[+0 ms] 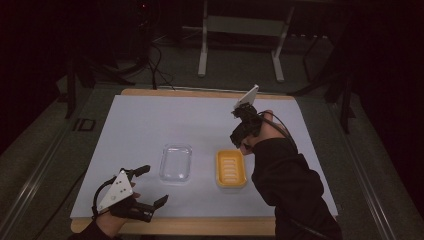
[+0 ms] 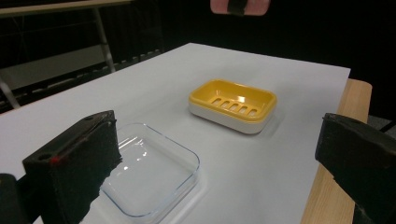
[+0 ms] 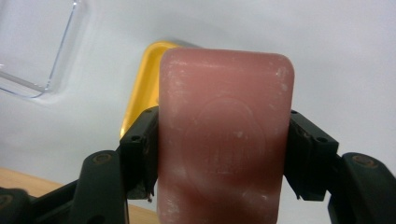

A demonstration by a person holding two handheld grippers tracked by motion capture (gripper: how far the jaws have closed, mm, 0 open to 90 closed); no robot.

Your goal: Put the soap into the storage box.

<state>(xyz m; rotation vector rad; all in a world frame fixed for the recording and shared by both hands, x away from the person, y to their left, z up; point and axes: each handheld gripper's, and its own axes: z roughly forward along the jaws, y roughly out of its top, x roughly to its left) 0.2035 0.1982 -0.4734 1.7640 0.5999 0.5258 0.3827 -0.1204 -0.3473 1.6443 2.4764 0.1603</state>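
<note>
Dark room all round, with a white sheet (image 1: 150, 125) covering a wooden table (image 1: 200, 226) and metal frame legs on the floor beyond

High view: the left gripper (image 1: 150, 187) rests near the front left corner of the sheet, jaws spread wide with nothing between them. A clear plastic lid (image 1: 176, 163) lies flat on the sheet, and just beside it, apart, sits the yellow soap dish (image 1: 231, 168), empty. The right gripper (image 1: 241, 137) hangs above the sheet just behind the dish, but what it carries is lost against the dark sleeve.

Left gripper view: both black jaws stand far apart at the frame edges; the lid is nearest, the dish (image 2: 232, 106) farther off with its slotted floor bare. At the top edge a pink block in a black clamp is cut off.

Right gripper view: the jaws press on both sides of a pink soap bar (image 3: 225, 135), held on end, with the dish's yellow rim (image 3: 140, 74) behind and below it and the lid's corner (image 3: 37, 46) off to one side.

My reading: the soap is picked up and nearly over the dish; setting it in, and probably fitting the lid, remain. The bar hides most of the dish, so alignment is hard to judge
</note>
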